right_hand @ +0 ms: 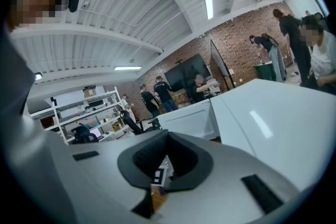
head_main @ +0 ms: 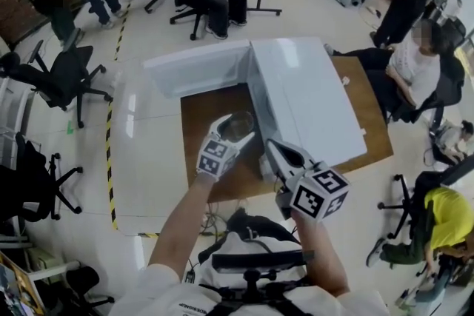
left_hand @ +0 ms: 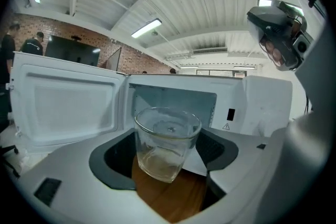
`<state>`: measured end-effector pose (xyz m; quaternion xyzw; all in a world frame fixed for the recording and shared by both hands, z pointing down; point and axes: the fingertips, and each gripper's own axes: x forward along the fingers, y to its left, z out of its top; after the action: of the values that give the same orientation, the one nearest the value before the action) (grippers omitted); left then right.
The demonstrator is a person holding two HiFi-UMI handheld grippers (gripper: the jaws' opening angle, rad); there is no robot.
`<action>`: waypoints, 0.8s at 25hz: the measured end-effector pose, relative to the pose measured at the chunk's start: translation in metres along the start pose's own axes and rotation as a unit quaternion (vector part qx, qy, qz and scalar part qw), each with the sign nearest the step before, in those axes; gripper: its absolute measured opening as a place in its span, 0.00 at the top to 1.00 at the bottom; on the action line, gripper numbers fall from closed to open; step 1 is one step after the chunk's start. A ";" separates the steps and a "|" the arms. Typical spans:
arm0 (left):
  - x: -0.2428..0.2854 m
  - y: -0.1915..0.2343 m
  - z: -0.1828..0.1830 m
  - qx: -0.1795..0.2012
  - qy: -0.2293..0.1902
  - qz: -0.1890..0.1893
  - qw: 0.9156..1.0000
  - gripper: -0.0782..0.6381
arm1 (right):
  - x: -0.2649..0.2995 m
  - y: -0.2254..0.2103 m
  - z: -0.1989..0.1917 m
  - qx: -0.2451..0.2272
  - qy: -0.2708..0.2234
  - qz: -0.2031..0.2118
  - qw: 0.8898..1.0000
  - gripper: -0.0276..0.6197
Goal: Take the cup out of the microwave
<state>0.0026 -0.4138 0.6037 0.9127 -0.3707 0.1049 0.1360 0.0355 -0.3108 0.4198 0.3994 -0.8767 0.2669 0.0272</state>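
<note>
A clear glass cup [head_main: 238,124] sits between the jaws of my left gripper [head_main: 235,131], which is shut on it. In the left gripper view the cup [left_hand: 167,144] is held upright above the wooden tabletop, just in front of the white microwave's open cavity [left_hand: 173,99]. The microwave [head_main: 304,100] stands on the brown table [head_main: 211,111] with its door [head_main: 196,66] swung wide to the left. My right gripper [head_main: 275,152] hovers near the microwave's front corner, beside the left one. Its jaws [right_hand: 165,178] are shut with nothing in them.
Black office chairs [head_main: 63,78] stand on the floor at the left, beyond a yellow-black tape line [head_main: 109,152]. Several people sit or stand around the room; one is seated close to the table's right end [head_main: 415,66]. Cables hang at the table's front edge.
</note>
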 end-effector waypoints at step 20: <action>-0.168 -0.030 0.013 -0.014 -0.023 0.103 0.994 0.40 | -0.015 0.037 -0.055 0.006 0.016 -0.003 1.000 0.95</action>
<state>-0.0930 -0.2884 0.5371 0.8697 -0.4674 0.0923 0.1286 0.0101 -0.2535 0.4466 0.3983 -0.8731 0.2785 0.0392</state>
